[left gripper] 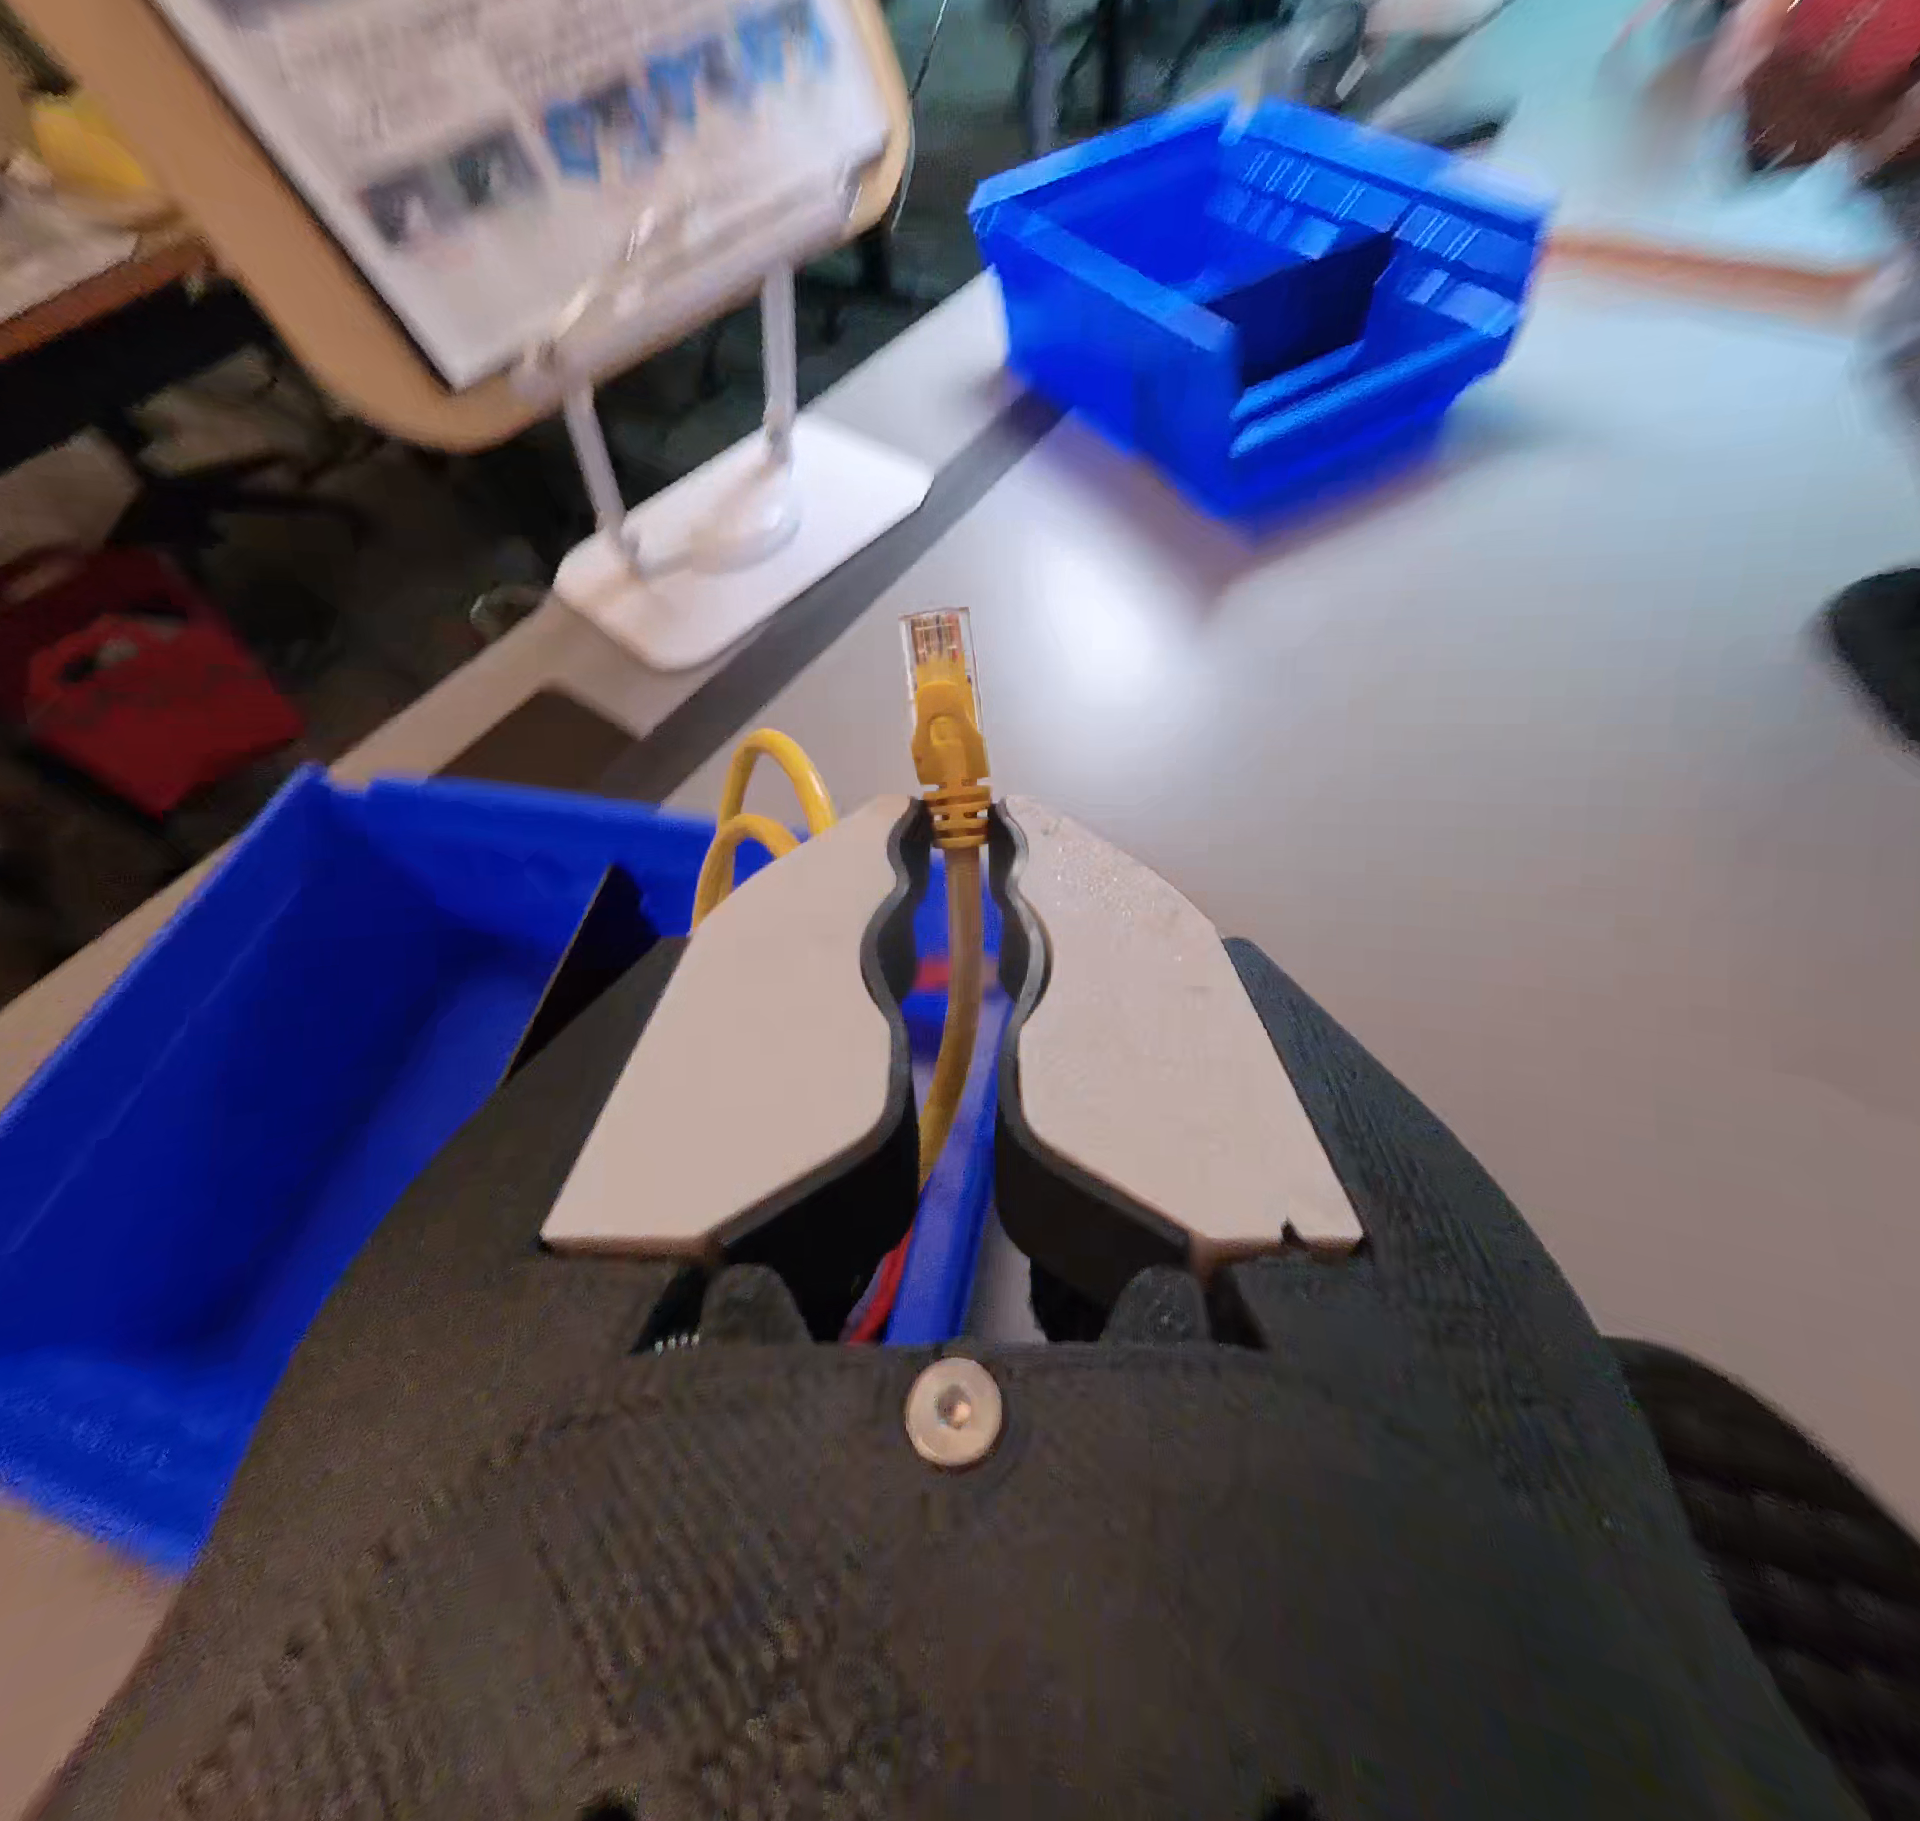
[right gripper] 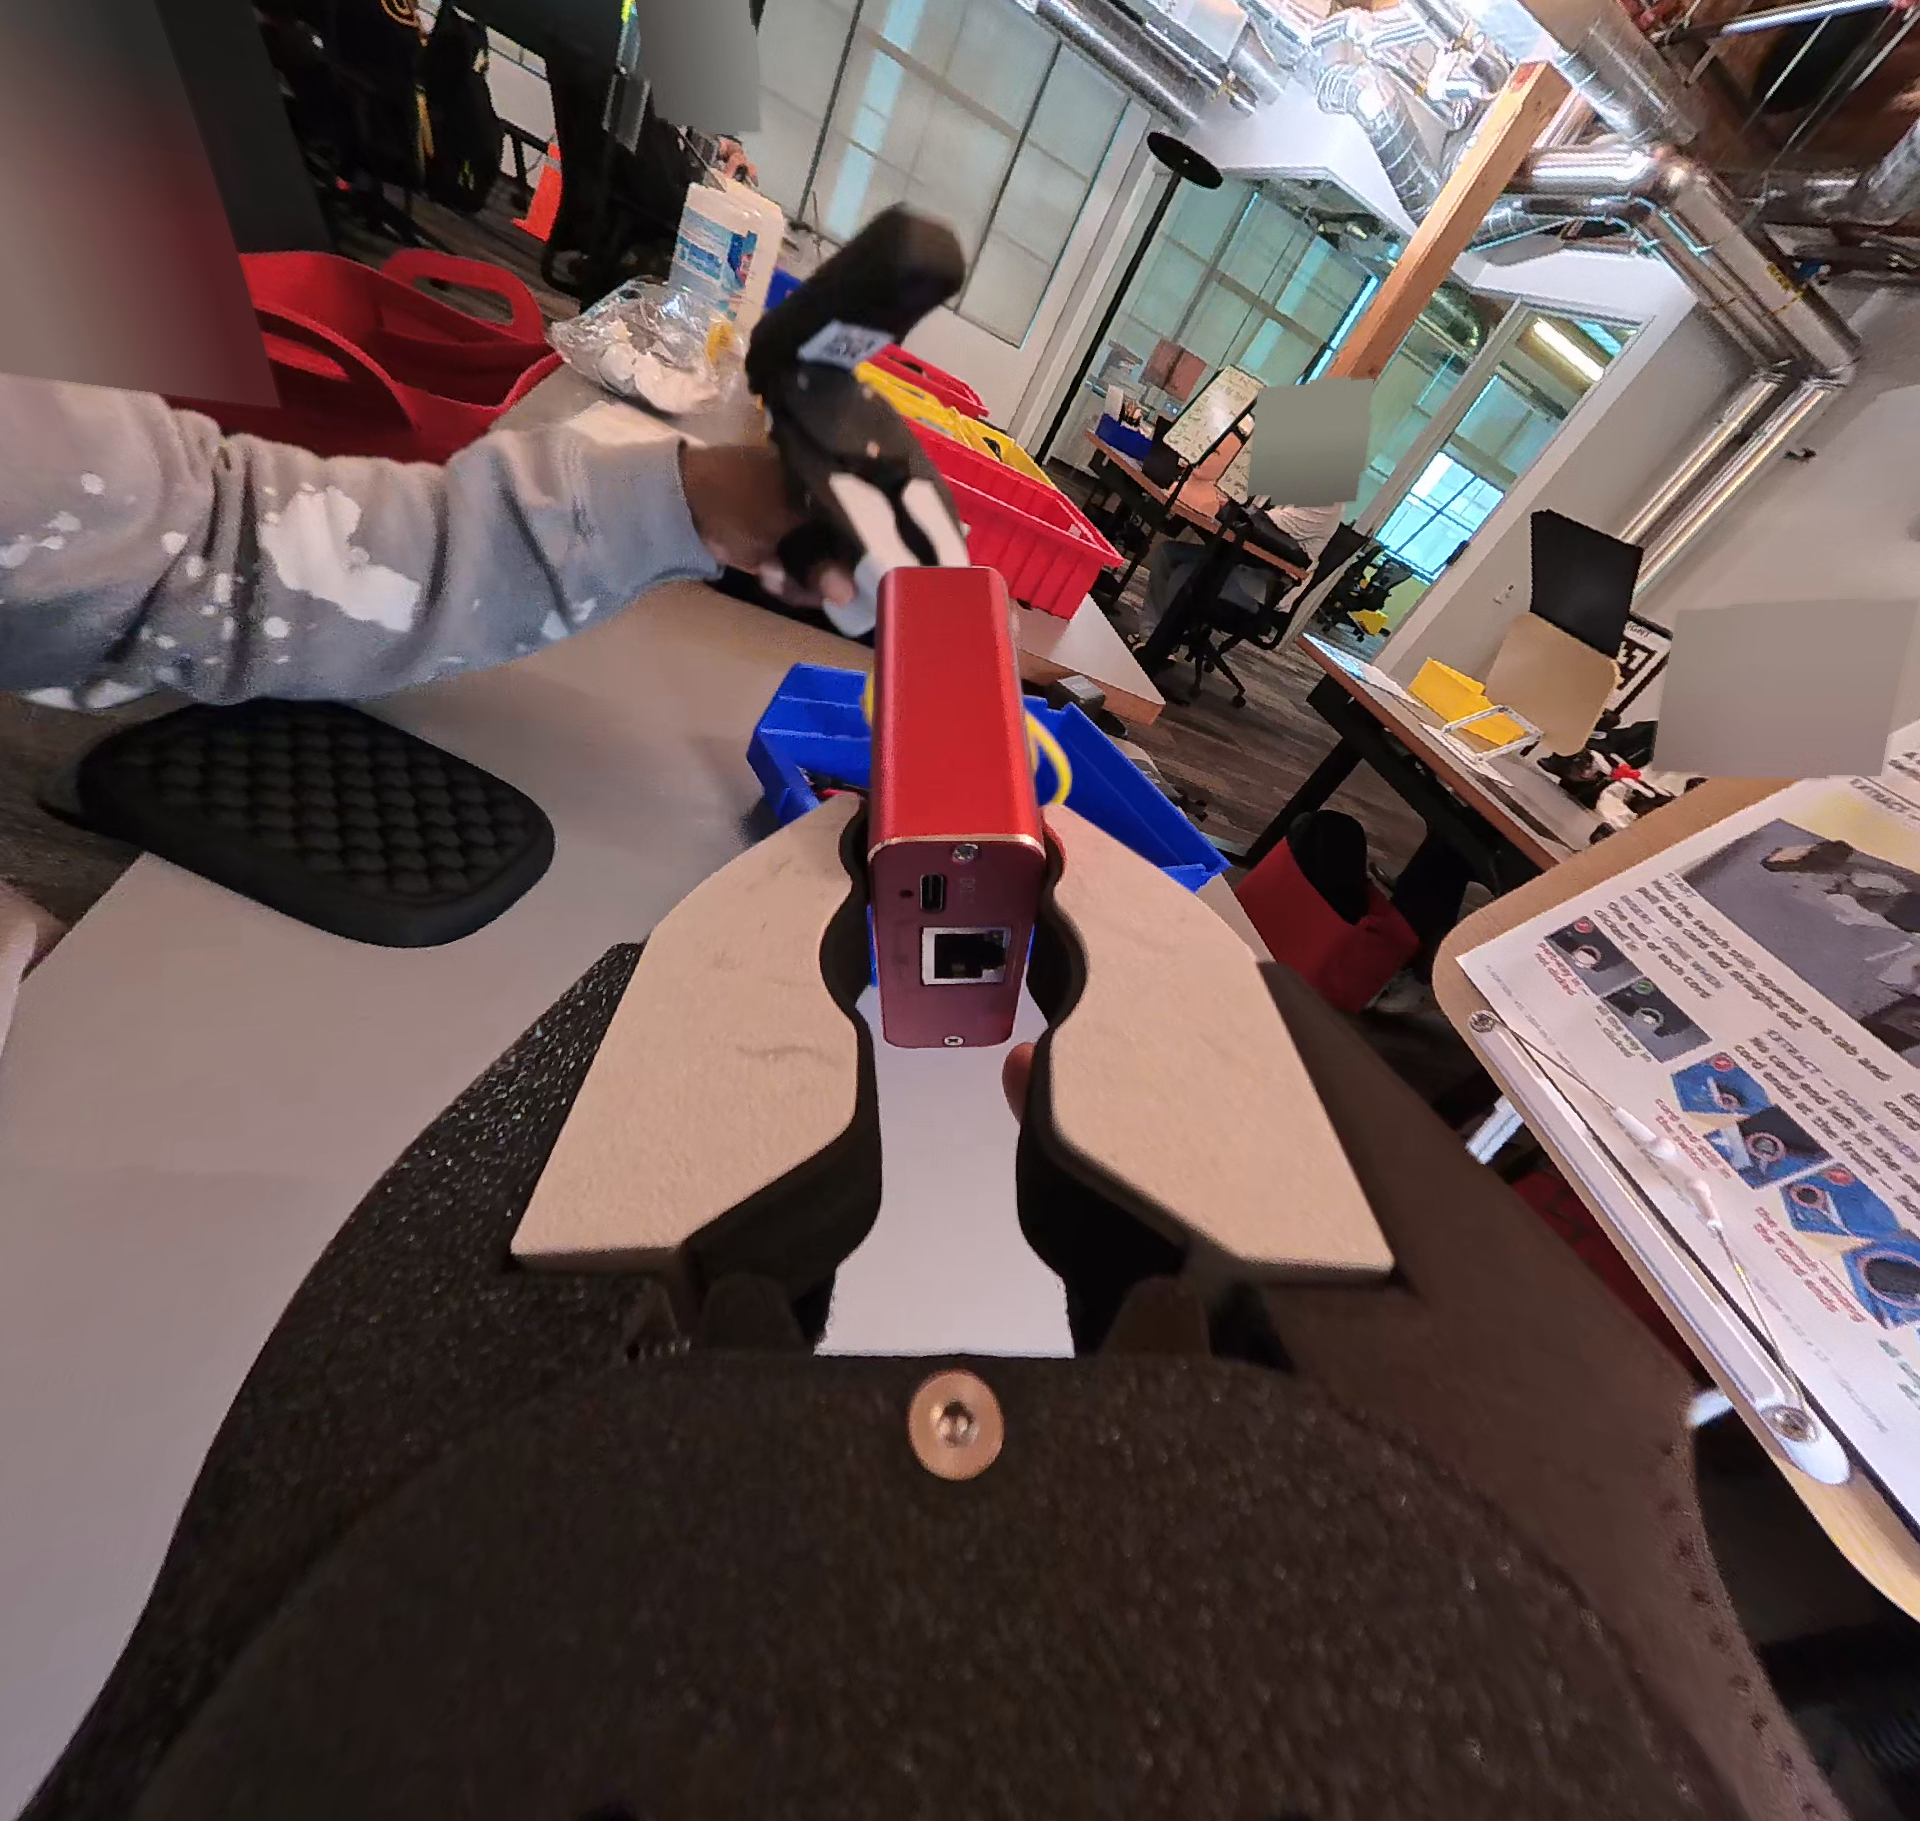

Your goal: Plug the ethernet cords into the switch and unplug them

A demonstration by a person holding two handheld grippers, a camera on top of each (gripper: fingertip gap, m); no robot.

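Note:
My left gripper (left gripper: 958,815) is shut on a yellow ethernet cord (left gripper: 948,732) just behind its clear plug, which sticks out past the fingertips. The cord loops back into a blue bin (left gripper: 260,1044) at the left. My right gripper (right gripper: 956,852) is shut on a red switch (right gripper: 951,732) and holds it lengthwise above the table. The switch's near end faces the camera with one network port and a small port above it. The left gripper (right gripper: 883,514) also shows in the right wrist view, behind the switch, held by a hand with a grey sleeve.
A second blue bin (left gripper: 1257,317) stands farther off on the grey table (left gripper: 1351,784). A sheet holder on a white stand (left gripper: 727,535) is at the table's left edge. A black pad (right gripper: 312,815) lies on the table. An instruction sheet (right gripper: 1714,1096) is at the right.

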